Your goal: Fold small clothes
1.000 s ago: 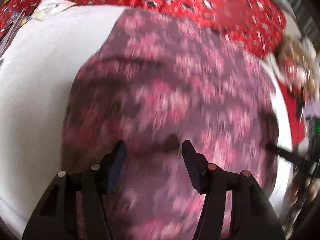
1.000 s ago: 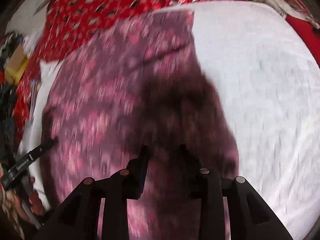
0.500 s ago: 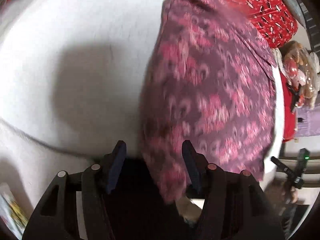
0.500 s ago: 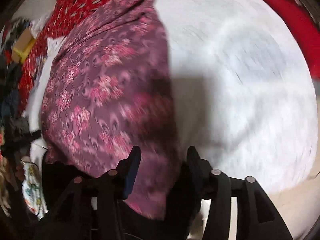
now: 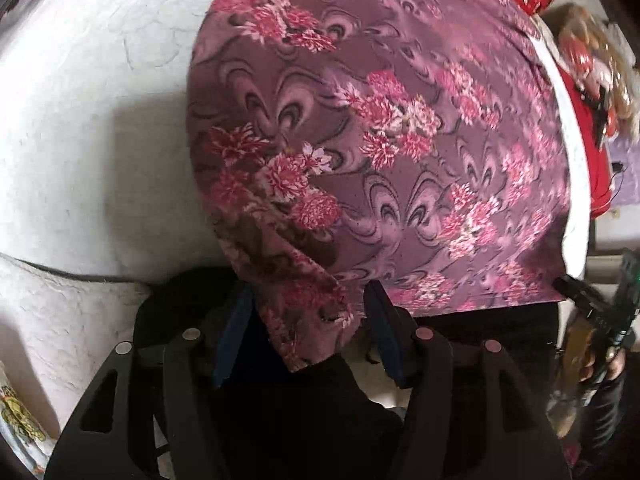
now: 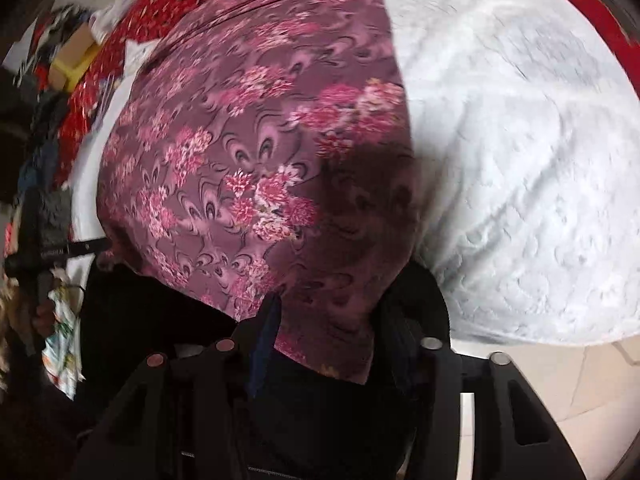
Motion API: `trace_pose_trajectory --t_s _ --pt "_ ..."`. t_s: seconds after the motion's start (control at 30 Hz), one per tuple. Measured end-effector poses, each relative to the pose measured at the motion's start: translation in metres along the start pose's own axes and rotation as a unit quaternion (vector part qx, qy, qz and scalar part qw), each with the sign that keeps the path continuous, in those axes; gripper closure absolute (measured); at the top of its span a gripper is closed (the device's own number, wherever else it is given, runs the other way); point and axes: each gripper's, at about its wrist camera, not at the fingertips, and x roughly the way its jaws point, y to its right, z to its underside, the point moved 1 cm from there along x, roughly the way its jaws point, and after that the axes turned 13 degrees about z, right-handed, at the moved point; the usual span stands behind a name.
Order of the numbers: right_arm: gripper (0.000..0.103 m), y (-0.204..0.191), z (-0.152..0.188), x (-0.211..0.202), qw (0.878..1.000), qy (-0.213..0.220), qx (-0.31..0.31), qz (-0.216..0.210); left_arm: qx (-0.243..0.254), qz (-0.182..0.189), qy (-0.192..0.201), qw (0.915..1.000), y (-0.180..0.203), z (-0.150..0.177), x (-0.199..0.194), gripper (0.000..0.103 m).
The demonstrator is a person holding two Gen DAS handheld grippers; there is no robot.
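Note:
A purple cloth with pink flowers [image 5: 380,140] lies spread on a white bedspread [image 5: 80,100]. Its near left corner hangs over the bed's edge between the fingers of my left gripper [image 5: 310,332]. Those jaws are closing, with a small gap left beside each pad. In the right wrist view the same cloth [image 6: 260,160] drops its near right corner between the fingers of my right gripper [image 6: 332,340]. These jaws are closing too, and the corner nearly fills the gap. Each view shows the other gripper at the cloth's far near corner, the right gripper [image 5: 592,308] and the left gripper [image 6: 52,248].
A red patterned fabric [image 6: 168,0] lies past the cloth's far end. The bedspread [image 6: 520,160] stretches to the right, with tiled floor [image 6: 580,380] below its edge. Clutter and a printed cloth [image 6: 60,340] sit at the left. Dark clothing of the person fills the space under both grippers.
Both grippers drew back from over the middle of the cloth to its near corners at the bed's edge. The right jaws widened and then narrowed again; the left jaws narrowed.

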Motion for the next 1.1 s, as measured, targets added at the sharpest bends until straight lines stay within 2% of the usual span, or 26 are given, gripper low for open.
trace_pose_trajectory --t_s 0.03,0.07,0.1,0.2,0.27,0.37,0.43,0.47,0.57,0.63,0.7,0.73,0.8,0.87,0.9,0.93,1.0,1.1 --pt "0.085 -0.002 0.0 -0.001 1.0 0.001 -0.012 0.013 0.004 0.0 -0.003 1.0 0.002 0.001 0.002 0.079" --pt "0.095 -0.004 0.0 -0.001 1.0 0.002 -0.022 0.019 0.006 0.007 -0.009 0.9999 0.004 0.002 0.005 0.087" --pt "0.095 -0.004 0.001 -0.003 1.0 0.003 -0.027 0.013 0.004 0.017 -0.01 0.9998 0.004 0.003 0.005 0.09" --pt "0.096 -0.002 0.001 -0.018 0.999 0.019 -0.014 -0.029 -0.012 0.06 0.003 0.9981 -0.003 0.005 -0.01 0.093" --pt "0.096 0.003 -0.002 -0.032 0.997 0.032 0.008 -0.067 -0.036 0.112 0.018 0.9928 -0.01 0.003 -0.026 0.094" --pt "0.097 0.014 -0.013 -0.056 0.987 0.061 0.055 -0.139 -0.061 0.201 0.063 0.9758 -0.017 -0.005 -0.058 0.094" --pt "0.097 0.017 -0.022 -0.071 0.978 0.082 0.076 -0.176 -0.069 0.245 0.099 0.9619 -0.019 -0.012 -0.078 0.094" --pt "0.097 0.017 -0.025 -0.076 0.974 0.09 0.083 -0.189 -0.073 0.272 0.122 0.9518 -0.019 -0.018 -0.092 0.094" --pt "0.098 0.017 -0.042 -0.093 0.96 0.119 0.104 -0.233 -0.077 0.31 0.163 0.9336 -0.023 -0.037 -0.116 0.094" --pt "0.099 0.016 -0.056 -0.102 0.951 0.135 0.115 -0.252 -0.078 0.314 0.183 0.9283 -0.024 -0.054 -0.122 0.094" --pt "0.1 0.013 -0.073 -0.107 0.946 0.147 0.126 -0.26 -0.08 0.3 0.191 0.9315 -0.024 -0.064 -0.123 0.094" --pt "0.1 0.013 -0.08 -0.107 0.946 0.15 0.129 -0.257 -0.077 0.288 0.187 0.9359 -0.022 -0.067 -0.123 0.094" --pt "0.101 0.013 -0.09 -0.105 0.949 0.15 0.13 -0.245 -0.073 0.252 0.162 0.9513 -0.02 -0.067 -0.111 0.091" --pt "0.101 0.014 -0.099 -0.1 0.953 0.142 0.13 -0.236 -0.066 0.219 0.128 0.9651 -0.021 -0.059 -0.096 0.079" --pt "0.101 0.015 -0.101 -0.096 0.954 0.138 0.13 -0.234 -0.067 0.198 0.111 0.9716 -0.02 -0.054 -0.085 0.06" --pt "0.101 0.015 -0.102 -0.093 0.956 0.132 0.129 -0.229 -0.067 0.177 0.092 0.9776 -0.021 -0.048 -0.076 0.05" --pt "0.101 0.014 -0.102 -0.087 0.959 0.125 0.124 -0.221 -0.062 0.147 0.051 0.9859 -0.016 -0.037 -0.051 0.05" --pt "0.101 0.013 -0.098 -0.081 0.961 0.121 0.117 -0.221 -0.047 0.105 -0.005 0.9933 -0.005 -0.022 -0.022 0.05"
